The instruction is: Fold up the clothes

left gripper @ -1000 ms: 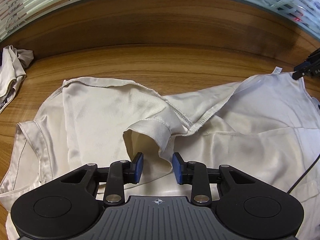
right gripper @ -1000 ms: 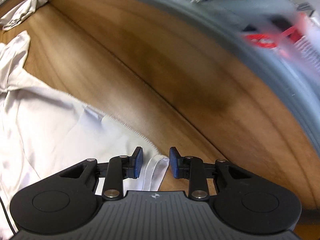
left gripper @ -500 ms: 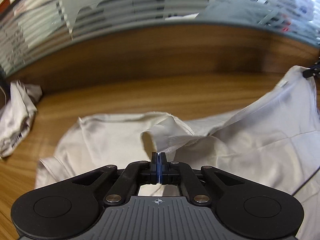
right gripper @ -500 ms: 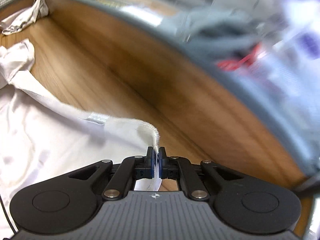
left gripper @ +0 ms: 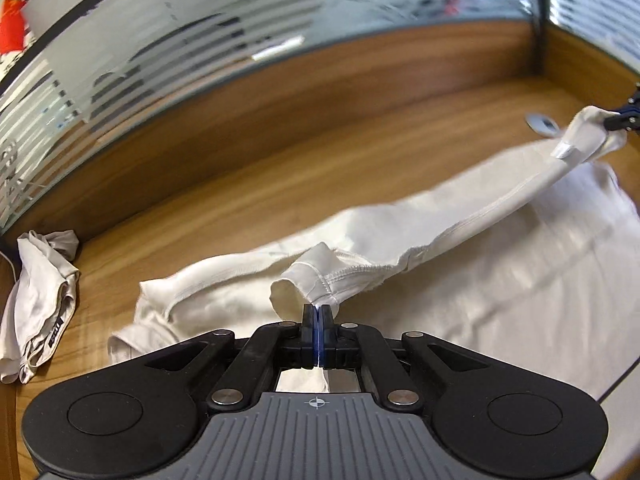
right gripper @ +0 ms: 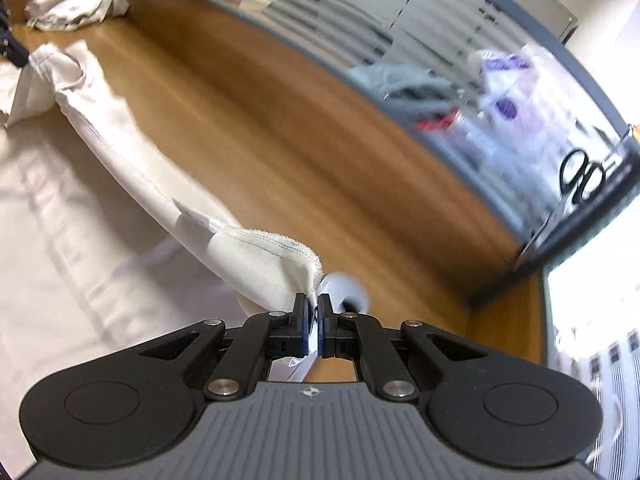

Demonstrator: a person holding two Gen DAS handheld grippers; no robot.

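A cream-white shirt [left gripper: 500,264] lies on the wooden table [left gripper: 320,152], with one edge lifted off it. My left gripper [left gripper: 318,316] is shut on the shirt near its sleeve cuff [left gripper: 304,280]. My right gripper [right gripper: 314,312] is shut on the shirt's hem corner [right gripper: 280,256]. The raised edge [right gripper: 120,148] stretches taut between the two grippers. The right gripper also shows at the far right of the left wrist view [left gripper: 624,116]. The rest of the shirt [right gripper: 60,240] hangs down onto the table.
A crumpled white garment [left gripper: 40,292] lies at the table's left end; it also shows in the right wrist view [right gripper: 76,4]. A glass partition [left gripper: 200,48] runs along the table's far edge. Scissors [right gripper: 580,176] and clutter sit behind the glass on the right.
Both grippers went from open to shut on the shirt, then rose, lifting its edge off the table and drawing it taut between them.
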